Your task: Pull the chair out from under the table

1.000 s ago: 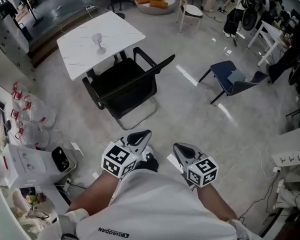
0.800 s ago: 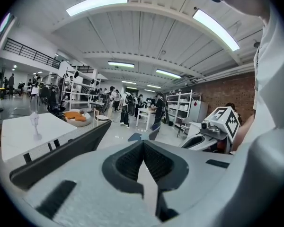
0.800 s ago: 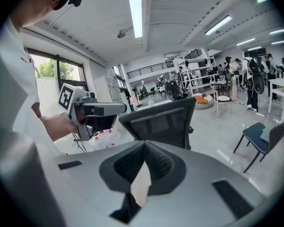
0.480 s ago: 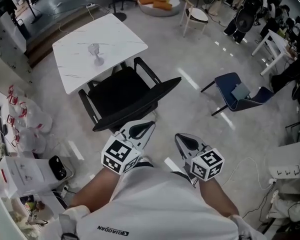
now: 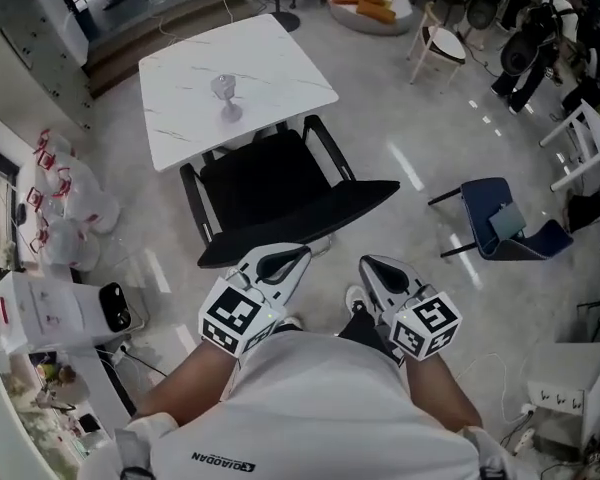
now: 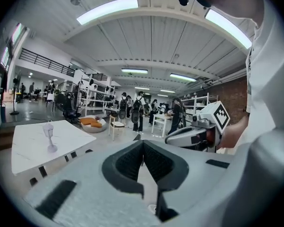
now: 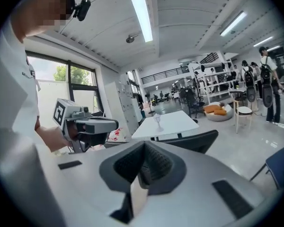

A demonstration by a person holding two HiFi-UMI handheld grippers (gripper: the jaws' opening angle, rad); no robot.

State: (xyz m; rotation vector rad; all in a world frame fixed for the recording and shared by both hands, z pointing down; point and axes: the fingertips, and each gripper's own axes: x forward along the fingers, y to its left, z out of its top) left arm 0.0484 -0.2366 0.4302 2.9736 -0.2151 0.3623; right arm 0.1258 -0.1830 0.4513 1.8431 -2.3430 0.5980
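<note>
Left claw: jaws pressed together, nothing btwn them, holding nothing. Right claw: same, pads meeting, empty. Both are carried close in front of the person's body, side by side, tips aimed fwd and a bit down toward the chair. That reads as an approach, not a grip.

Likely why shut: nothing to hold yet. They'd need to open before they can clamp anything.

Just beyond the tips is the backrest, its top rim running across in front of both claws. From the head view the left tip is right beside that rim. Contact or not, can't tell. The rim is the nearest graspable part and faces the person, so both claws line up on it, prob. one per side for a straight pull.

The chair faces the desk. Seat front sits at the desk's near edge, w/ the front of the frame tucked just under. The rest of the seat and the back are in the open, so it's not clear of the desk yet.

A glass stands upright on the desk, near the chair-side edge. A jolt to the desk could tip it. Behind the chair the floor looks free, so there's room to drag back. The blue chair is well apart, off to the right.
</note>
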